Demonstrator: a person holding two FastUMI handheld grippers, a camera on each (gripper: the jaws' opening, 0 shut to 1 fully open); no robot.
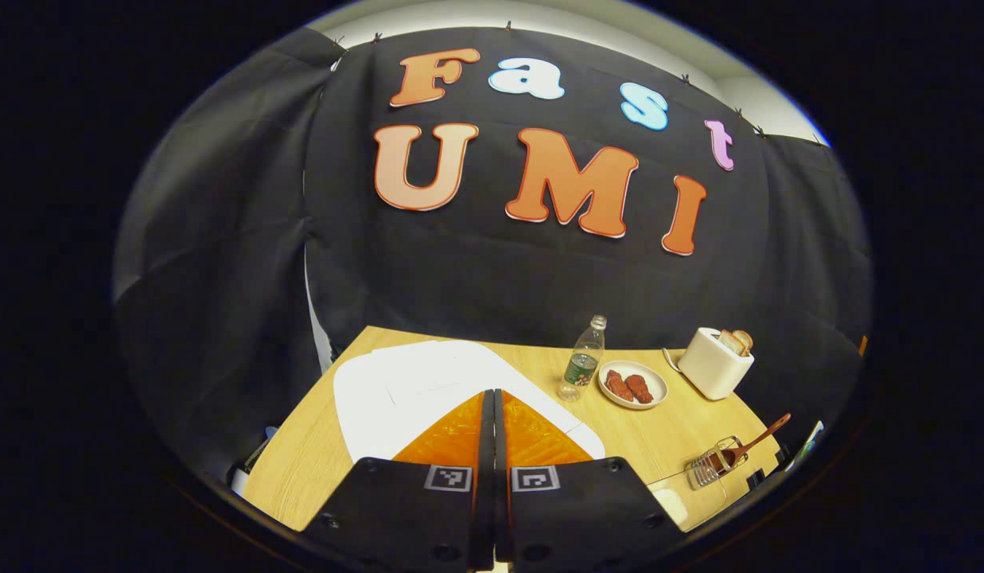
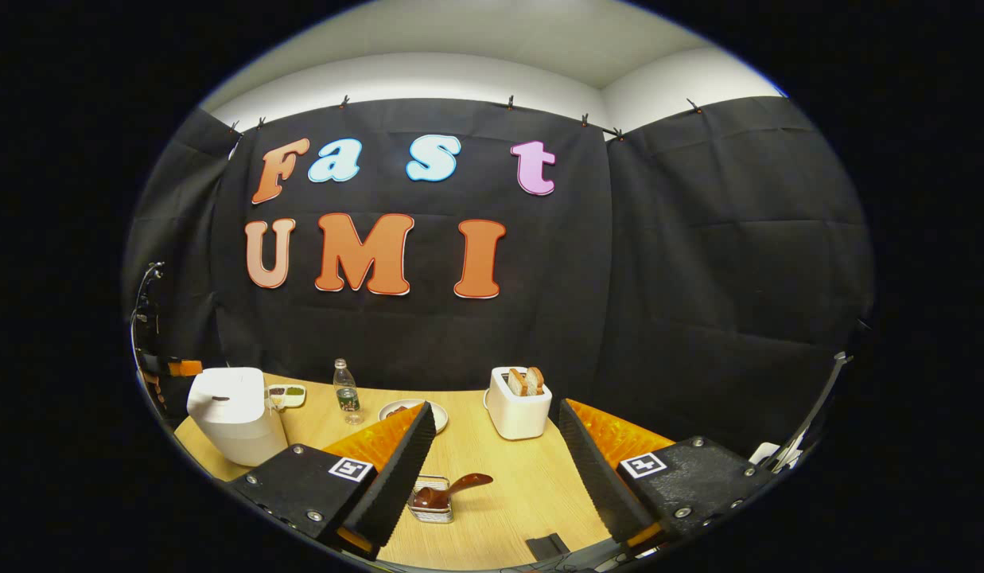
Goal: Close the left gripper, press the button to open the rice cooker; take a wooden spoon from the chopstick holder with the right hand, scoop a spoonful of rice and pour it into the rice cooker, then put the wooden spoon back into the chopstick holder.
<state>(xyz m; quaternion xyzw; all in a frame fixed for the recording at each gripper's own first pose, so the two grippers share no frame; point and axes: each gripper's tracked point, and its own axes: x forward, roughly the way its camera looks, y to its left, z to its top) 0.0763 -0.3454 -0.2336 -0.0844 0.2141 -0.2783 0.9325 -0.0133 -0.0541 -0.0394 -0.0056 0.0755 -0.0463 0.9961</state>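
Left gripper view looks down over the white rice cooker (image 1: 428, 390), which sits near the left edge of the wooden table (image 1: 619, 434); the left gripper (image 1: 493, 414) hangs over its lid with its two fingers pressed together, nothing between them. Bare tabletop lies between the cooker and the wire chopstick holder (image 1: 710, 465) near the table's front right corner. A wooden spoon (image 1: 750, 446) stands in that holder, dark bowl down, its handle leaning up and to the right. Right gripper view shows the right gripper (image 2: 495, 469) spread wide and empty above open table, the holder (image 2: 432, 505) just beside its left finger, the spoon's (image 2: 452, 489) handle slanting right. Farther back stand a bottle (image 2: 347, 391), a plate (image 2: 412, 410) and a toaster (image 2: 518, 406) with bread slices in it.
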